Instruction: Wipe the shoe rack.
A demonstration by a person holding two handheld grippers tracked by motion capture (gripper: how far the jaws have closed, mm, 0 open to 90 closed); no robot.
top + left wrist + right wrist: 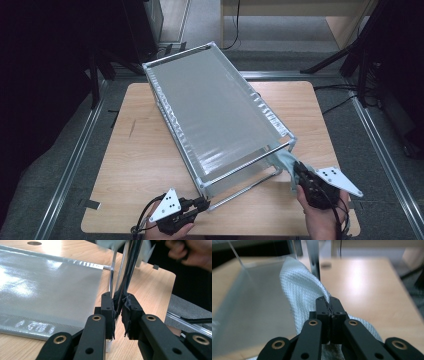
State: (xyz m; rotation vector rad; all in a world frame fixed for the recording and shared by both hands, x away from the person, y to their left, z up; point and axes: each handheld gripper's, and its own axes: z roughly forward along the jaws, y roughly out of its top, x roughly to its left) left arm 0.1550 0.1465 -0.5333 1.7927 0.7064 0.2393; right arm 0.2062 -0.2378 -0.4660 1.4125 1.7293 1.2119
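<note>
A chrome wire frame (165,61) with a grey mesh sheet (215,107) stretched over it lies tilted on the wooden table (135,165). My left gripper (200,204) is at the frame's near corner. In the left gripper view it (118,312) is shut on a chrome post (125,272) of the frame, beside the mesh sheet (45,290). My right gripper (301,175) is at the frame's near right corner, shut on a pale waffle-weave cloth (286,161). In the right gripper view the cloth (299,287) is pinched between the closed jaws of that gripper (329,305) and drapes against a chrome rod (313,257).
The table's right edge (345,165) and front edge lie close to both hands. Aluminium rails (75,155) run along the floor on either side. A wooden bench (300,15) and dark stand legs (360,55) stand beyond the table. The other hand (190,252) appears at the upper right of the left gripper view.
</note>
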